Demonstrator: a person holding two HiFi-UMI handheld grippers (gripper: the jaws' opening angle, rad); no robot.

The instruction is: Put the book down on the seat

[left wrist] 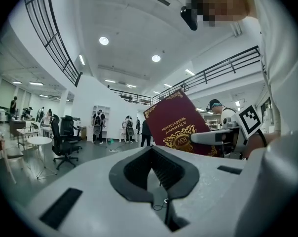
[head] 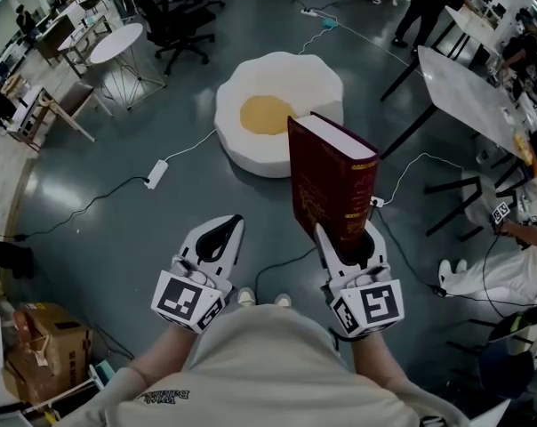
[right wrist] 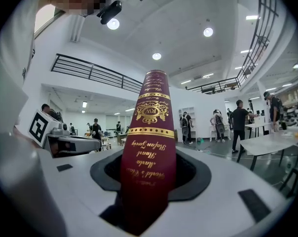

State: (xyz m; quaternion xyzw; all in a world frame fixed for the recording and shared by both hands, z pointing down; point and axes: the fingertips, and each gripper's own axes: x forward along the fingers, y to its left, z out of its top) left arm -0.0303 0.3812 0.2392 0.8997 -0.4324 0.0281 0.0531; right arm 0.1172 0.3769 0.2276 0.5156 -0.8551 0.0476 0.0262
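Note:
A thick dark red book (head: 331, 185) with gold lettering stands upright in my right gripper (head: 340, 237), whose jaws are shut on its lower end. In the right gripper view the book's spine (right wrist: 149, 147) rises from between the jaws. The seat (head: 277, 114) is a white egg-shaped floor cushion with a yellow centre, on the floor ahead of and beyond the book. My left gripper (head: 222, 231) hovers to the left of the book, its jaws together with nothing in them. The left gripper view shows the book's cover (left wrist: 176, 127) to its right.
A cable and power strip (head: 156, 173) lie on the grey floor left of the seat. A black office chair (head: 175, 20) and round white table (head: 117, 43) stand far left. A white table (head: 473, 92) and a seated person (head: 508, 269) are at right. Cardboard boxes (head: 37, 336) sit near left.

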